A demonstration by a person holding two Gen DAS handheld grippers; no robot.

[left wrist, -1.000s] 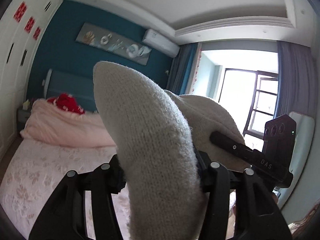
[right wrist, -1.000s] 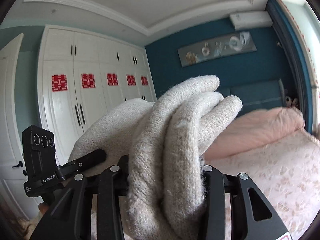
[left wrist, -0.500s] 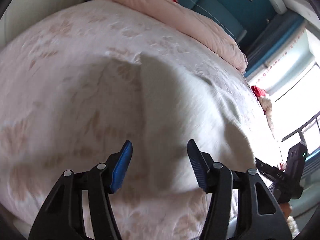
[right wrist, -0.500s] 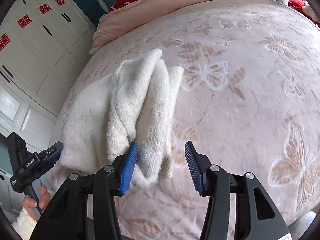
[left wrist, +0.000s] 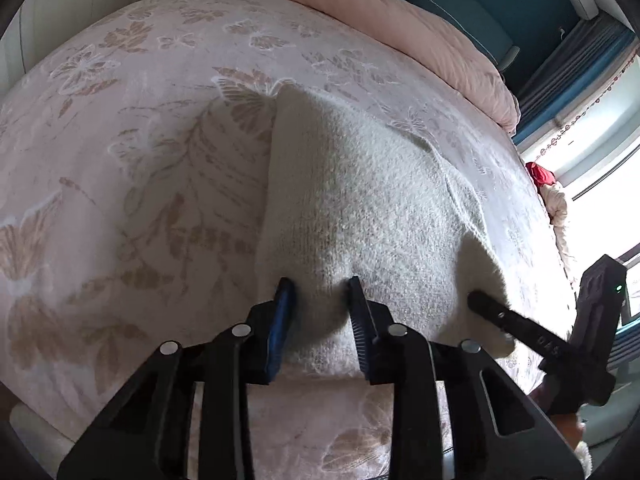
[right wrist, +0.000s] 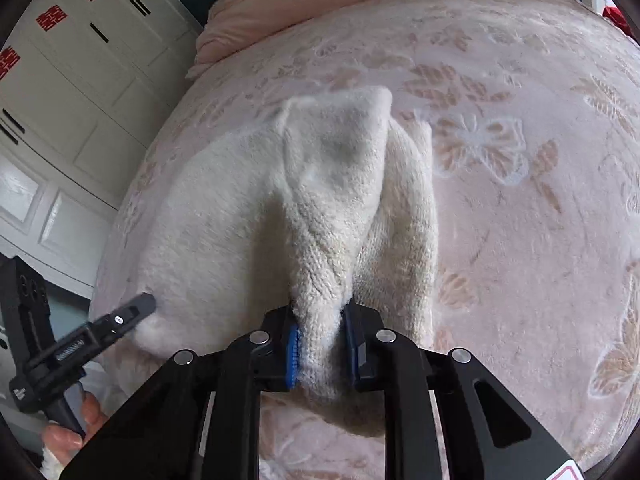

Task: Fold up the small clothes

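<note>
A cream knitted garment lies partly folded on the pink floral bedspread. My left gripper is shut on the garment's near left edge. In the right wrist view the same garment has a bunched fold rising toward the camera, and my right gripper is shut on that fold at the near edge. Each gripper shows in the other's view: the right gripper at the garment's right corner and the left gripper at its left corner.
A folded pink quilt lies at the head of the bed by the teal headboard. White wardrobes with red decals stand to the left of the bed. A bright window is on the right. The bed's near edge is just below the grippers.
One second ago both grippers held the garment up in the air. Half a second ago it lay on the bed with both grippers open. Now both have closed on its near edge.
</note>
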